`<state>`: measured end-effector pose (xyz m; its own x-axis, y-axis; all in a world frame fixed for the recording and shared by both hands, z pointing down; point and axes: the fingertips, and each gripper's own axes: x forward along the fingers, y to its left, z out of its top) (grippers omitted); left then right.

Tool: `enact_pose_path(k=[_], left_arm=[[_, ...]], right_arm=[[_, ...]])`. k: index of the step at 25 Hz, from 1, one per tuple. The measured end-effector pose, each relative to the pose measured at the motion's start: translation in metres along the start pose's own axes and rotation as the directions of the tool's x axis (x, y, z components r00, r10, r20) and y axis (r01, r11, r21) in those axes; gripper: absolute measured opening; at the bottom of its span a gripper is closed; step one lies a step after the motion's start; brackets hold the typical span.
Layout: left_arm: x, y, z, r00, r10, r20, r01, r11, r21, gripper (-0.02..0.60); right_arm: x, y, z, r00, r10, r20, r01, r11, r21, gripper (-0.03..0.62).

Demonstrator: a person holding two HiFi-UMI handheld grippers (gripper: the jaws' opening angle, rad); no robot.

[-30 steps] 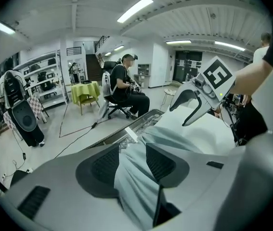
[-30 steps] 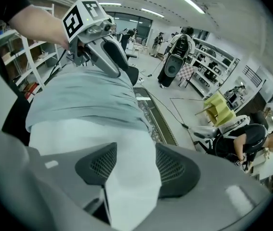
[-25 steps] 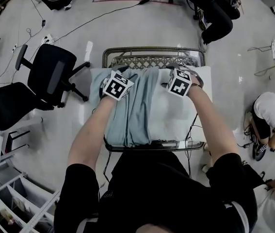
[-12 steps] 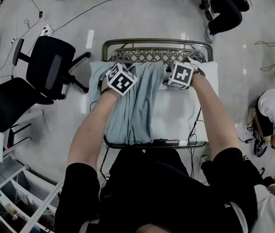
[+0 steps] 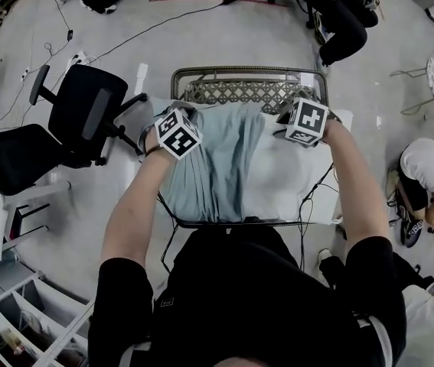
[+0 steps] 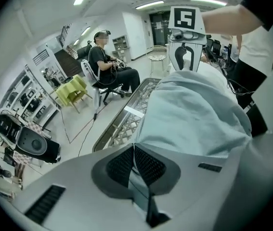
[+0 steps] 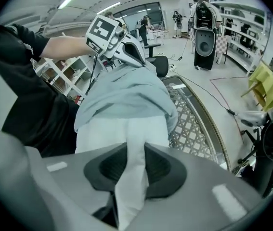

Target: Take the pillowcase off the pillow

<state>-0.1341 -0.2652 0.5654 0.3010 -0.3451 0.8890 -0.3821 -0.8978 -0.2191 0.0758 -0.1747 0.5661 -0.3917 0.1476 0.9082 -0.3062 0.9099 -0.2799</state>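
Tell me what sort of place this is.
Probably a lab or office workspace set up for recording, not a home: black office chairs on castors, cables trailing across the bare grey floor, and a large loudspeaker standing in the open room.

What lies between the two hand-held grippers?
The bunched light-blue pillowcase, then bare white pillow, as the head view shows. The left hand-held gripper pinches it; on the right hand-held gripper the jaws have just been closing on pillow fabric.

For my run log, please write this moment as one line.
left gripper: shut on pillowcase | right gripper: jaws just been closing, shut on pillow | pillowcase: partly off, pillow bare at right
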Motion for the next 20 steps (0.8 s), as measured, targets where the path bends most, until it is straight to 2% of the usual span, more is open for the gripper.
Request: enact_pose_path(k=[4, 9, 11, 13, 16, 19, 20], left_arm=[[-0.032, 0.007, -0.026, 0.999, 0.033, 0.024, -0.032, 0.998, -0.048, 0.011], [-0.062, 0.006, -0.050, 0.996, 0.079, 0.038, -0.077, 0.995, -0.057, 0.011], [-0.074, 0.005, -0.056, 0.995, 0.079, 0.059, -0.073, 0.993, -0.087, 0.009], [-0.087, 0.000, -0.054, 0.990, 0.061, 0.124, -0.047, 0.993, -0.109, 0.009], [-0.112, -0.009, -0.040, 0.961, 0.015, 0.277, 0.019, 0.992, -0.121, 0.019], [-0.132, -0.003, -0.030, 0.927, -0.007, 0.375, 0.079, 0.981, -0.177, 0.183], [-0.136, 0.001, -0.028, 0.918, -0.015, 0.396, 0.097, 0.978, -0.187, 0.197]], right_arm=[[-0.017, 0.021, -0.007, 0.999, -0.031, 0.044, 0.029, 0.999, 0.033, 0.096], [-0.034, 0.050, -0.014, 0.995, -0.076, 0.069, 0.073, 0.996, 0.050, 0.084], [-0.040, 0.060, -0.017, 0.993, -0.091, 0.077, 0.087, 0.995, 0.058, 0.081], [-0.045, 0.072, -0.017, 0.990, -0.111, 0.086, 0.109, 0.993, 0.034, 0.080], [-0.056, 0.095, -0.012, 0.983, -0.150, 0.106, 0.156, 0.986, -0.054, 0.081], [-0.064, 0.116, -0.008, 0.974, -0.163, 0.157, 0.175, 0.982, -0.072, 0.081], [-0.065, 0.121, -0.008, 0.971, -0.165, 0.171, 0.179, 0.981, -0.069, 0.081]])
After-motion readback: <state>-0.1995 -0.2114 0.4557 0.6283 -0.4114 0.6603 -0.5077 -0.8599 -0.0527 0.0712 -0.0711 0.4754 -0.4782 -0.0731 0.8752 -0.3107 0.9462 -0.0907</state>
